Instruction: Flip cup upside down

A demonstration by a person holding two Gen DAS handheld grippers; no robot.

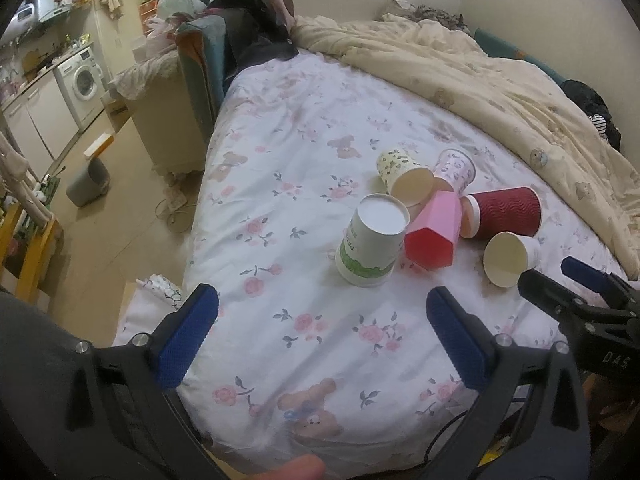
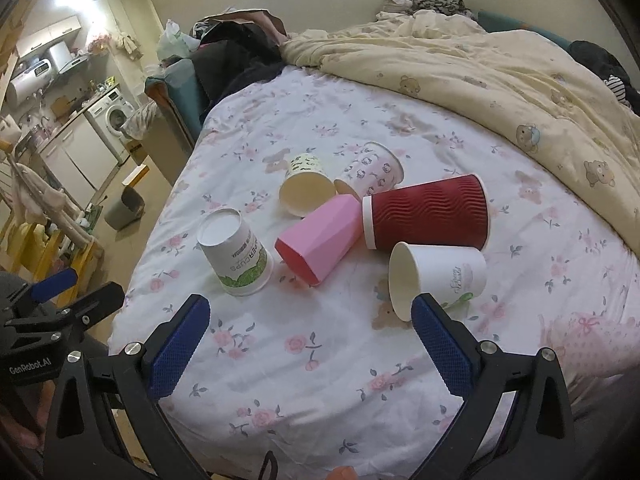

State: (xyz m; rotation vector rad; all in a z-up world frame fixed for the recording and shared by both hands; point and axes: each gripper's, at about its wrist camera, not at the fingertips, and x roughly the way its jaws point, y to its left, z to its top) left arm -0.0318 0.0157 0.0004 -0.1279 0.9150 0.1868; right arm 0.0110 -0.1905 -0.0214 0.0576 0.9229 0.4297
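Several cups lie on the floral bed sheet (image 1: 304, 320). A white-and-green paper cup (image 1: 370, 240) (image 2: 236, 252) stands upside down. A pink faceted cup (image 1: 434, 230) (image 2: 320, 236), a dark red ribbed cup (image 1: 506, 212) (image 2: 430, 212), a white cup (image 1: 510, 258) (image 2: 438, 276), a yellowish patterned cup (image 1: 402, 174) (image 2: 306, 184) and a pink-print cup (image 1: 456, 168) (image 2: 374, 172) lie on their sides. My left gripper (image 1: 320, 320) is open and empty, short of the upside-down cup. My right gripper (image 2: 310, 328) is open and empty; its right finger overlaps the white cup's rim.
A cream quilt (image 1: 480, 76) is bunched along the far and right side of the bed. Dark clothes (image 1: 256, 28) are piled at the head. The bed's left edge drops to the floor, where a grey bin (image 1: 88, 180) stands. A washing machine (image 1: 82, 80) is far left.
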